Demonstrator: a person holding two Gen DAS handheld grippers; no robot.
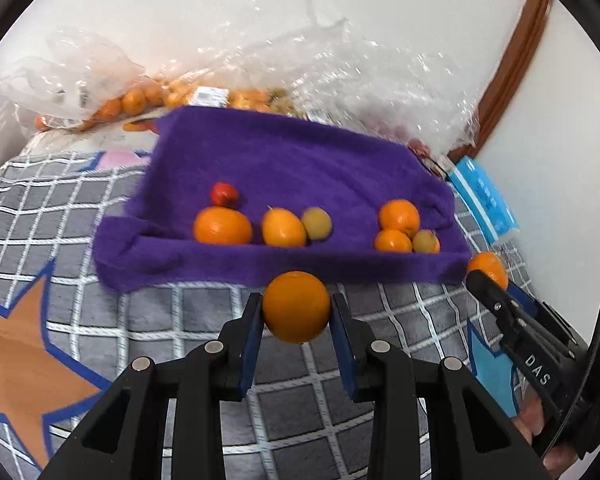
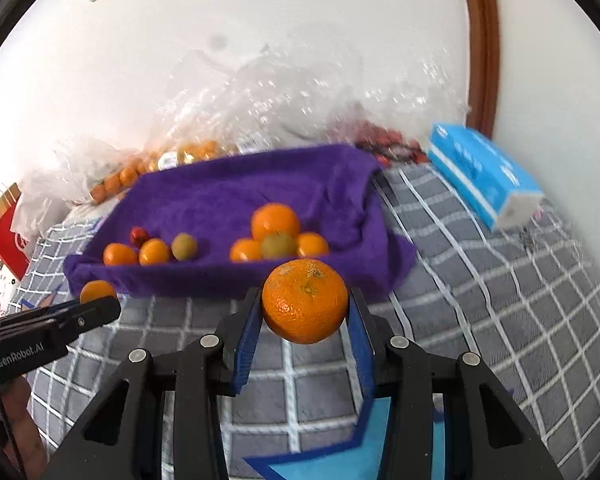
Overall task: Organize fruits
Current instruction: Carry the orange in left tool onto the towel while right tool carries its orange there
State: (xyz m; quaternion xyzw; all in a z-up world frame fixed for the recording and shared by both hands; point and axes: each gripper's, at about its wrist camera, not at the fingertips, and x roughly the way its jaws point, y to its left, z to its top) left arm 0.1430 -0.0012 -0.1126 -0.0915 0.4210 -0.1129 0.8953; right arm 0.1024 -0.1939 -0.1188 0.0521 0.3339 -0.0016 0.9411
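My left gripper (image 1: 296,308) is shut on an orange (image 1: 297,306), held just in front of the purple towel (image 1: 292,168). My right gripper (image 2: 305,304) is shut on a mandarin (image 2: 305,300), also just before the towel (image 2: 236,196); it shows at the right of the left wrist view with its mandarin (image 1: 487,267). On the towel lie two groups: oranges, a green fruit and a small red fruit (image 1: 224,194) on the left, and oranges with a green fruit (image 1: 426,241) on the right.
Clear plastic bags (image 1: 112,100) with more oranges lie behind the towel by the white wall. A blue tissue pack (image 2: 484,172) lies at the right. A red paper bag (image 2: 4,232) stands at the left. A grey checked bedspread (image 1: 180,320) covers the surface.
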